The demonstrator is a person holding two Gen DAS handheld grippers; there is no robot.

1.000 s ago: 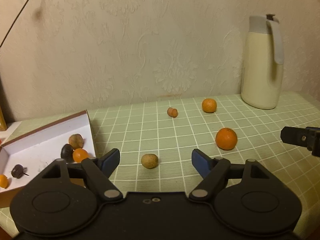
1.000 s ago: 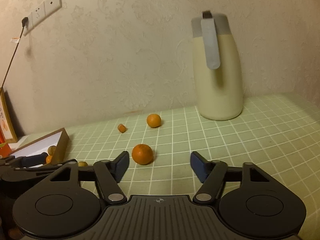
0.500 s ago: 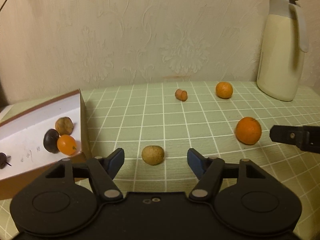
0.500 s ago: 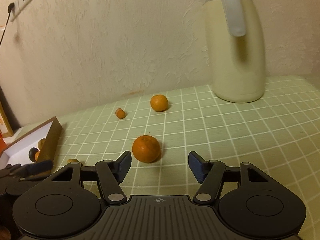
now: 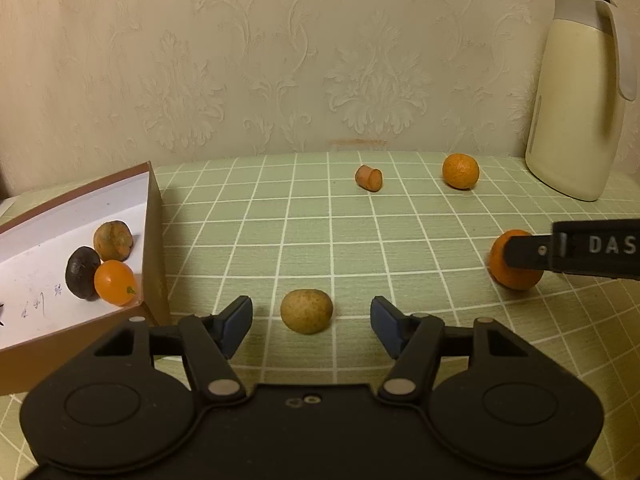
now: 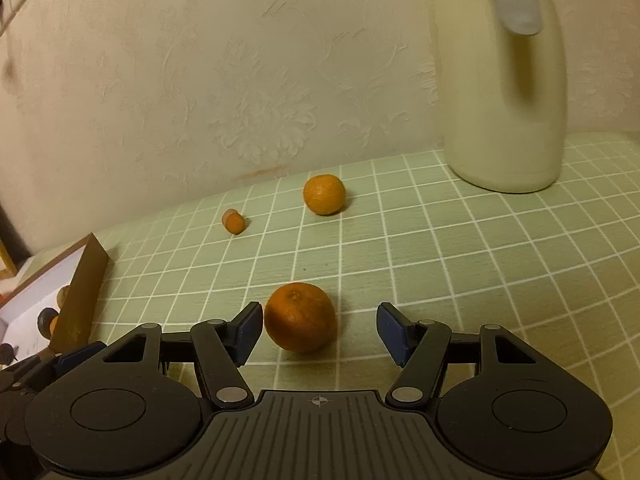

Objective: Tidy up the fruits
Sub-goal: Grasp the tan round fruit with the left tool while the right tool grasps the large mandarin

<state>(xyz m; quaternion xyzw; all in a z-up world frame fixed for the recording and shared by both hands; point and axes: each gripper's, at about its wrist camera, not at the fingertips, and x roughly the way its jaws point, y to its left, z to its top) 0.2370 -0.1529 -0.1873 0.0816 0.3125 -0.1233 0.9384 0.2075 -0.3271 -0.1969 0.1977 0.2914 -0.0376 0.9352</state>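
Grippers, one per hand, each lined up on a separate fruit lying on the green checked tablecloth (image 5: 304, 240). Left gripper (image 5: 311, 322): jaws closing, blue pads not yet touching the small yellow-brown fruit (image 5: 306, 311) that sits between and just beyond the fingertips; the straddling pose suggests a pinch across its width. This fruit is roundish, dull and speckled, and rests just beside the near corner of the cardboard box (image 5: 154, 216). Right gripper (image 6: 320, 330): jaws apart, holding nothing, with the near tangerine (image 6: 300, 317) between the pads, close against the left pad and clear of the right one; a slight shift seems needed to centre it before closing. The tangerine is deep orange, dimpled and somewhat flattened, its stem scar facing up.

Box, to the left: white inside, brown outside, already holding a small orange fruit (image 5: 115, 282), a dark brown fruit (image 5: 81, 272) and a mottled yellow-brown one (image 5: 113, 240), clustered in the corner; judged to be the collecting place.

Farther back, near the wall: a short orange-brown piece (image 5: 368, 177), lying on its side, and a second tangerine (image 5: 460, 171), well apart from both grippers. Cream thermos jug (image 5: 576, 96) at the far right, upright.
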